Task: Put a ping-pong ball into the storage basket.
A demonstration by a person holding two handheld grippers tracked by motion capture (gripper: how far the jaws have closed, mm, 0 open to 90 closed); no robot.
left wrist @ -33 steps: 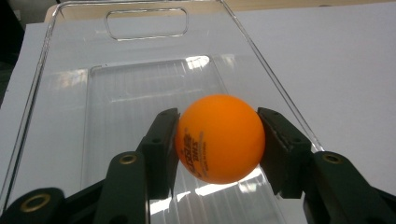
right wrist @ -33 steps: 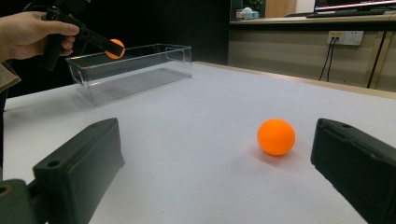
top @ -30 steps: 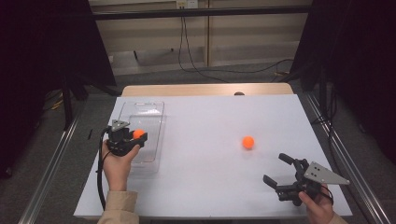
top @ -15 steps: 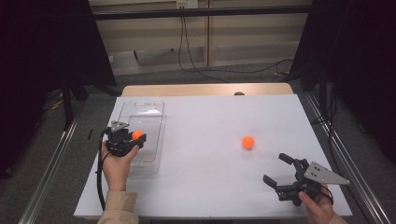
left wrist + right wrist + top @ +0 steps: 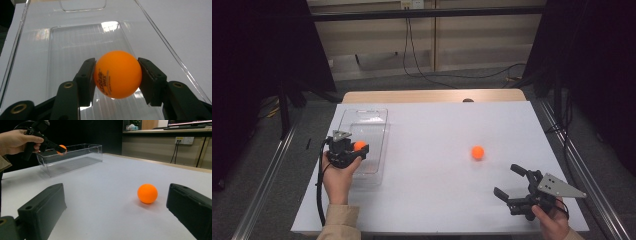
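Over clear box (image 5: 160, 37), gripper (image 5: 116, 75) half-hiding ball (image 5: 117, 73)

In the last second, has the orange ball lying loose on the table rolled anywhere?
No. The loose ball sits at the same spot on the white table, just as far from the clear box as before.

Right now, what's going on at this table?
A person works with two grippers. The left hand-held gripper is shut on an orange ball, holding it above the clear plastic box near the table's left edge. A second orange ball sits loose on the white table. The right hand-held gripper is open, facing that ball but apart from it.
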